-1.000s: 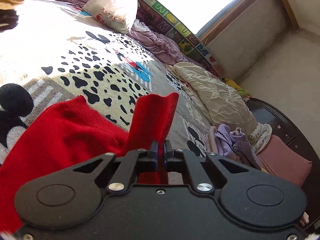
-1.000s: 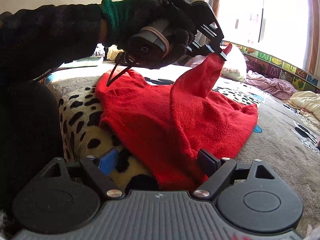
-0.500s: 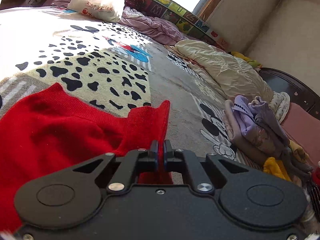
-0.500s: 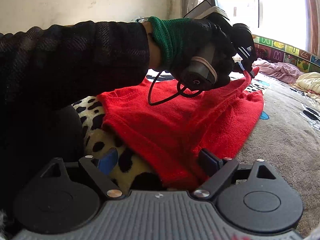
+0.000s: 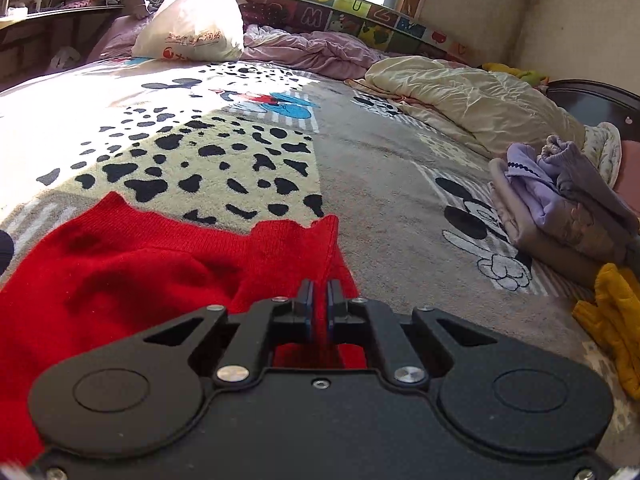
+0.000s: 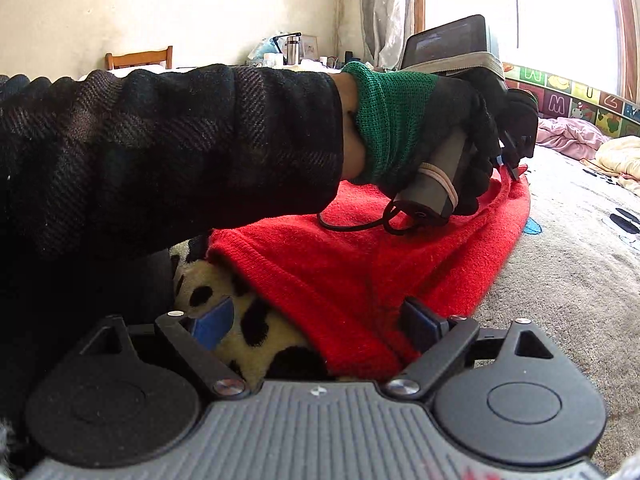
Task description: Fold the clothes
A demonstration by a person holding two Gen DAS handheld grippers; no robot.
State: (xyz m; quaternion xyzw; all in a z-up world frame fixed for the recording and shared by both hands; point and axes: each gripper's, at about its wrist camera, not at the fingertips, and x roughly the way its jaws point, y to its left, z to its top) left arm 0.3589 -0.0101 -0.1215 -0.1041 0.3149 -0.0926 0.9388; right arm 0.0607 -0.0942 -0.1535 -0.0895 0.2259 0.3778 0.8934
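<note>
A red knit sweater (image 5: pixel 120 272) lies spread on the spotted cartoon blanket (image 5: pixel 380 200) of a bed. My left gripper (image 5: pixel 319 300) sits low over the sweater's far corner. Its jaws are opening, a narrow gap shows between the pads, and a ridge of the red knit still runs up between them. In the right wrist view a gloved hand (image 6: pixel 460 140) holds that left gripper (image 6: pixel 514 168) at the sweater's (image 6: pixel 360 260) far tip. My right gripper (image 6: pixel 316 320) stands open, its blue pads wide apart on either side of the sweater's near edge.
A stack of folded lilac and grey clothes (image 5: pixel 560 216) and a yellow garment (image 5: pixel 616 312) lie at the right of the bed. A cream quilt (image 5: pixel 480 100), pink sheets (image 5: pixel 320 52) and a white bag (image 5: pixel 192 28) line the far side. A dark sleeve (image 6: pixel 160 152) crosses the right wrist view.
The left gripper has carried the lifted sweater corner down and across to the far side, lowering it onto the bed. Its jaws have parted slightly. The right gripper has kept still.
</note>
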